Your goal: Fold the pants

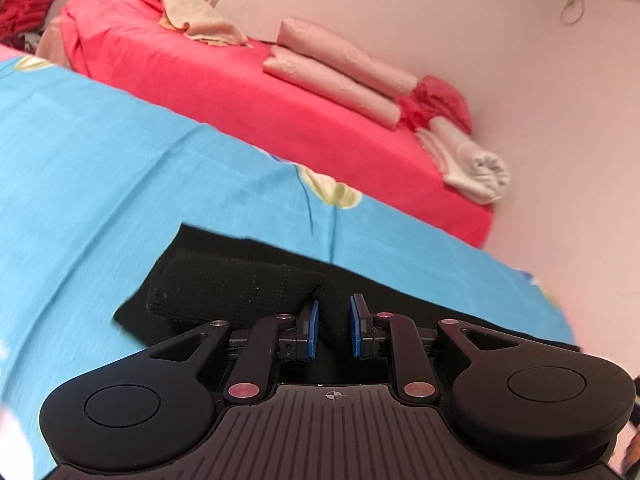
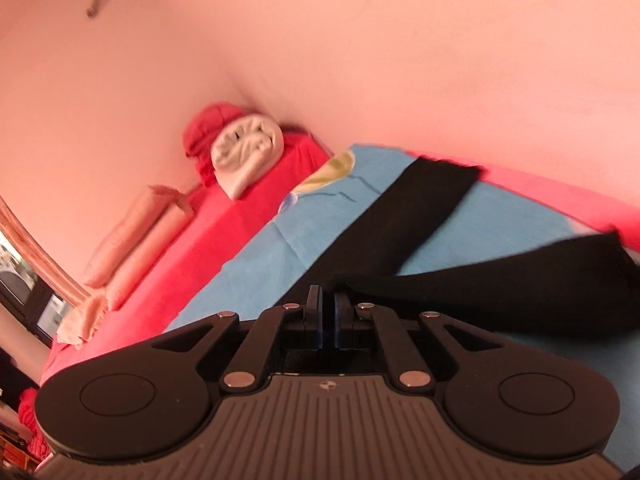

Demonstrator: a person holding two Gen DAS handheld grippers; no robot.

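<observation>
Nearest the left wrist lens, the left claw [image 1: 331, 330] is pinching a bunched ridge of the black pants [image 1: 224, 284], its blue pads [image 1: 311, 330] standing a little apart with dark cloth filling the gap between them. From that pinch a thick rolled fold of the waistband is running away to the left, lying over a flat black layer whose corner is pointing up and left across the blue bedsheet [image 1: 120, 152]. The sheet is carrying a pale yellow flower print [image 1: 332, 192] just beyond the fabric.

Seen from the right wrist camera, the right claw [image 2: 328, 312] is closing almost completely, its pads nearly meeting on a thin black edge of the pants [image 2: 420, 208]. Two legs are spreading away from that grip: one is running long and straight up and to the right toward the far edge of the bed, ending in a squared hem, while the other is lying lower, stretching out to the right at a shallower angle. Both are resting flat on the blue sheet [image 2: 260, 264].

Beyond it, a red bedcover [image 1: 240, 92] is holding two folded pink cloths [image 1: 340, 76], a crumpled beige one [image 1: 200, 20] and a rolled white towel [image 1: 480, 172] near the pink wall [image 1: 440, 20]
</observation>
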